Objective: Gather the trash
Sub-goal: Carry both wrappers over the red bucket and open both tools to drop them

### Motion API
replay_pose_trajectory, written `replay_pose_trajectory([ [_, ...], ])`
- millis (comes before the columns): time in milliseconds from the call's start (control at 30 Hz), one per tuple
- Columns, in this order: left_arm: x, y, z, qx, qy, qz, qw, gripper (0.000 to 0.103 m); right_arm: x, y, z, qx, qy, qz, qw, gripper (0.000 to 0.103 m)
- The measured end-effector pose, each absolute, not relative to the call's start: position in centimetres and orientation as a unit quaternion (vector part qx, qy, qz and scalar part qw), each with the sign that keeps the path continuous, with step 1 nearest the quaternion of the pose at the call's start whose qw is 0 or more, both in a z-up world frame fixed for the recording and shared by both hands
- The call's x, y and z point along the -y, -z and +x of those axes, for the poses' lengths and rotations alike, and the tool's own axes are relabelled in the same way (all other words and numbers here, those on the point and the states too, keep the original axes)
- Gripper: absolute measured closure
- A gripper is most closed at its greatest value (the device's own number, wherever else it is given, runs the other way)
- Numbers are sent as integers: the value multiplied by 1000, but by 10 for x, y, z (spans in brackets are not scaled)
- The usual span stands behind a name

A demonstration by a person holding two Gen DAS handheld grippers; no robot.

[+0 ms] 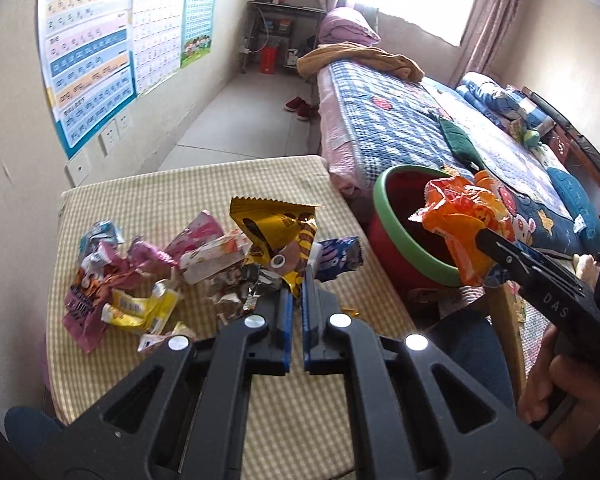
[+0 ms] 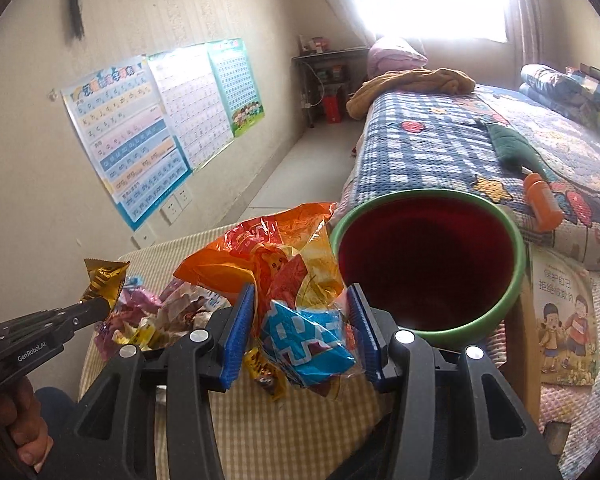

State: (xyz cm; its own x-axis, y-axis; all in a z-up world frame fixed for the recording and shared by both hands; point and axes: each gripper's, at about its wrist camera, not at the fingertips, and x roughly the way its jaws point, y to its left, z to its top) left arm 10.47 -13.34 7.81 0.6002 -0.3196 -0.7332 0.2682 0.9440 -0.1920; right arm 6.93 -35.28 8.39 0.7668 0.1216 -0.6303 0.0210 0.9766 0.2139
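A pile of crumpled snack wrappers (image 1: 140, 276) lies on the yellow checked table (image 1: 148, 196). My left gripper (image 1: 297, 280) is shut on a yellow wrapper (image 1: 276, 228), lifted a little over the pile; it also shows in the right wrist view (image 2: 104, 276). My right gripper (image 2: 300, 312) is shut on an orange and blue bag (image 2: 284, 264) and holds it beside the rim of a red bin with a green rim (image 2: 428, 268). In the left wrist view the orange bag (image 1: 460, 216) hangs over the bin (image 1: 396, 224).
A bed (image 1: 420, 128) with a blue checked quilt stands right behind the bin. Posters (image 1: 88, 52) hang on the left wall. A picture book (image 2: 564, 320) leans by the bin. Slippers (image 1: 300, 106) lie on the floor.
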Motion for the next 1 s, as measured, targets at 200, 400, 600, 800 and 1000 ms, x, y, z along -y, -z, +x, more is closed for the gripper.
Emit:
replay_pose_trajectory([
  [200,186,-88,124,-411,209,-13,887,100,403,-91,75,-327,14,124,937,57],
  [400,235,-90,141,-413,248,-2,877,100,440,-88,82,-325,42,138,935,57],
  [600,272,-88,159,-418,274,6,866,100,468,-81,94,-330,58,151,930,57],
  [800,305,-76,176,-431,291,14,854,100,489,-73,113,-336,65,160,926,56],
  [1000,331,-57,191,-448,301,25,841,100,503,-62,131,-349,69,159,921,53],
])
